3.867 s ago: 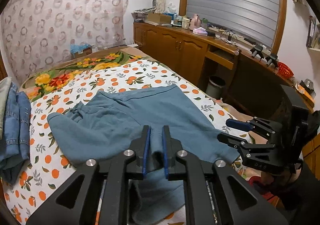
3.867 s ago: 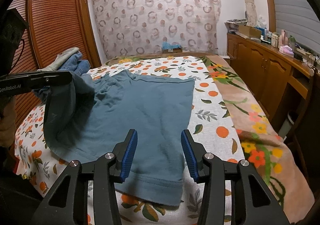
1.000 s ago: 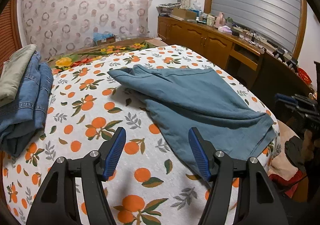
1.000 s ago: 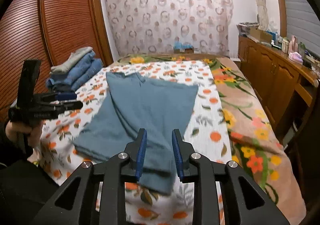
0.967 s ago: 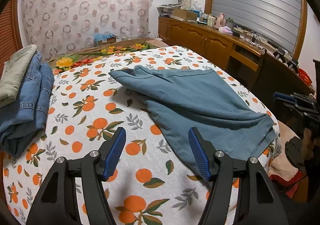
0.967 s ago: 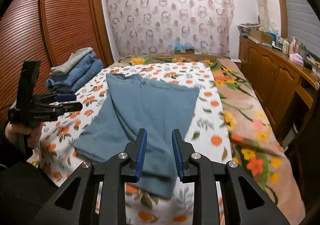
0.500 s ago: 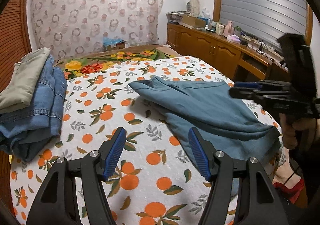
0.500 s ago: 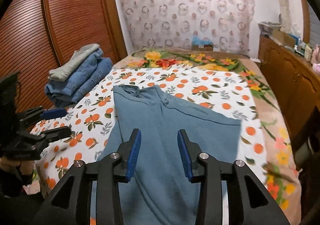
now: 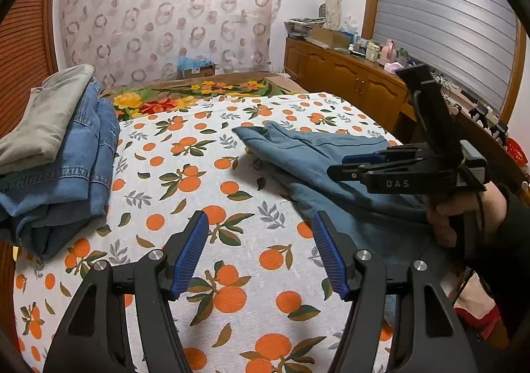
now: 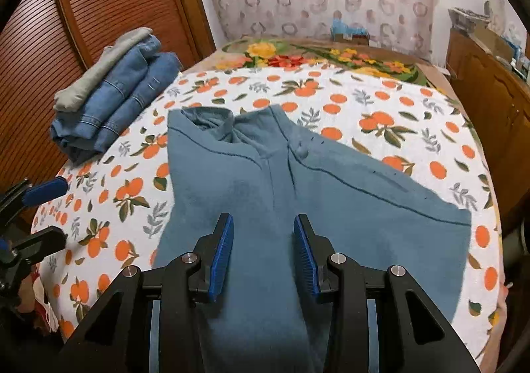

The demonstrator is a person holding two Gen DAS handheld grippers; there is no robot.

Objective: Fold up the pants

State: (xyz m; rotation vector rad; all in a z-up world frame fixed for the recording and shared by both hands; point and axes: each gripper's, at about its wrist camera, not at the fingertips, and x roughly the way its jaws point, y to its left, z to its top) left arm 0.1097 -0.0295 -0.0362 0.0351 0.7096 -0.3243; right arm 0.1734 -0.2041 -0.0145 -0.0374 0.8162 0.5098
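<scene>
Blue-grey cotton pants are seen in the left wrist view, lying folded lengthwise on the right half of a bed covered by an orange-print sheet. The waistband end is turned toward the far side of the bed. The left gripper is held above bare sheet just left of the pants, its blue-padded fingers spread wide with nothing between them. The right gripper is seen from the side above the pants, gripped by a hand in a dark sleeve; from this angle the gap between its fingers cannot be judged. A stack of folded jeans topped by a grey garment rests at the left edge of the bed. A wooden cabinet loaded with small items stands along the right wall, and a patterned curtain hangs behind the bed.

In the right wrist view the pants are spread directly below the right gripper, which is released, its fingers parted and the cloth seen beneath them. The waistband is bunched at the far end. The left gripper is partly visible at the left edge, over the sheet, fingers apart. The jeans lie at the far left beside a slatted wardrobe.
</scene>
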